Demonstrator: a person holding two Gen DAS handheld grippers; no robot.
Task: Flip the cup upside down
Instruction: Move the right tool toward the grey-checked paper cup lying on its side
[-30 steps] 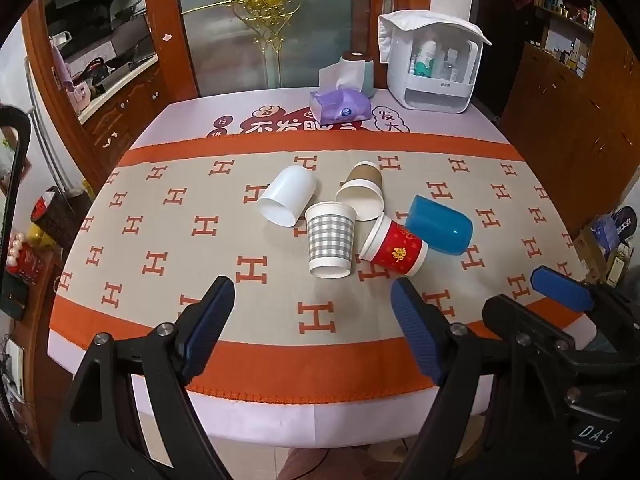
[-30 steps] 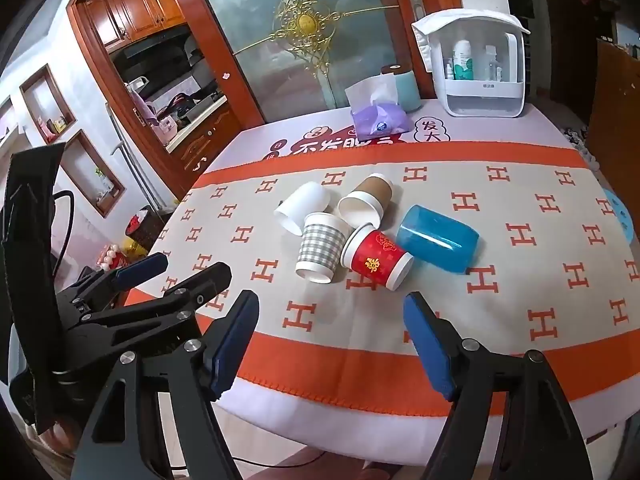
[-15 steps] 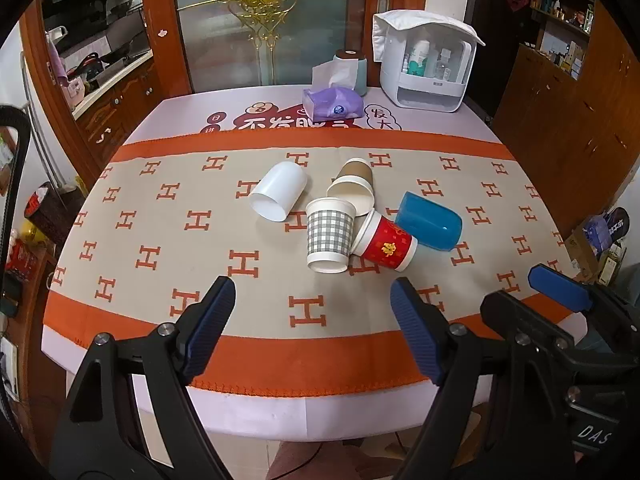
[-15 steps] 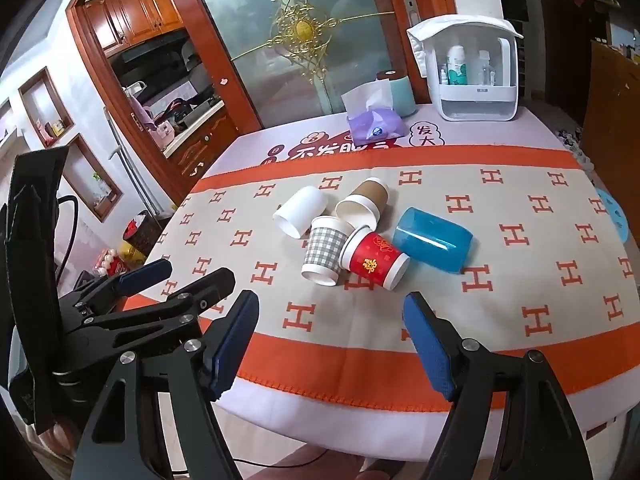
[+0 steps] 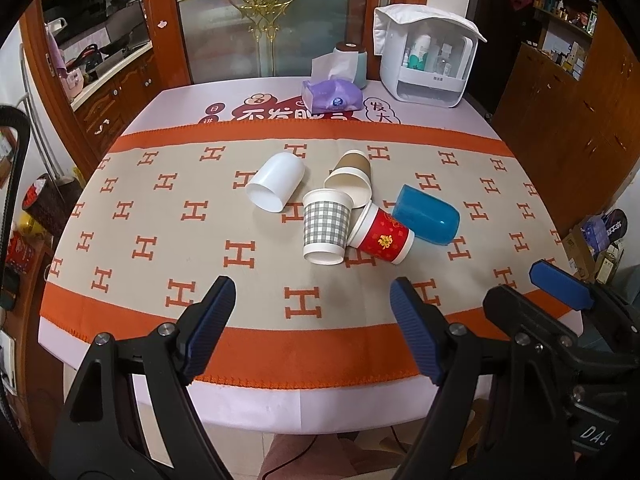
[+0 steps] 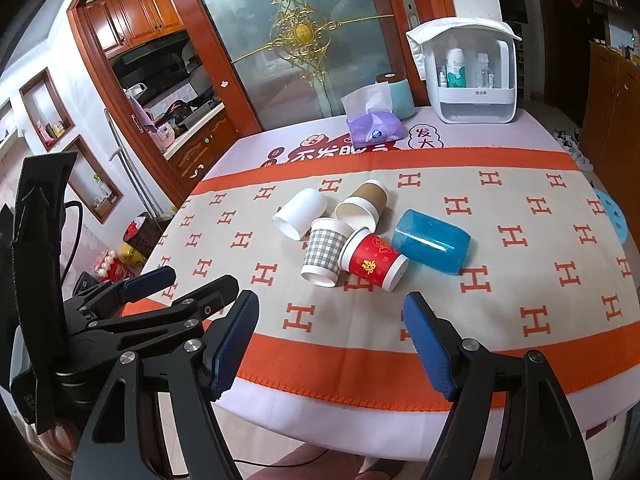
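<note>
Several cups lie on their sides in a cluster mid-table: a white cup (image 5: 276, 187), a brown paper cup (image 5: 352, 176), a grey checked cup (image 5: 326, 226), a red cup (image 5: 382, 236) and a blue plastic cup (image 5: 426, 214). They also show in the right wrist view: white (image 6: 300, 212), brown (image 6: 362, 204), checked (image 6: 324, 250), red (image 6: 372, 262), blue (image 6: 430, 242). My left gripper (image 5: 312, 332) is open and empty over the table's near edge. My right gripper (image 6: 330, 344) is open and empty beside it, to the right.
An orange and beige tablecloth (image 5: 160, 240) covers the table. A purple tissue pack (image 5: 332, 94), a teal roll (image 5: 354, 62) and a white storage box (image 5: 428, 68) stand at the far edge. Wooden cabinets (image 5: 580, 112) line the right side.
Both grippers have drawn back and up a little from the table, so the cups look slightly smaller and farther. The cups have not moved. Both grippers stay open.
</note>
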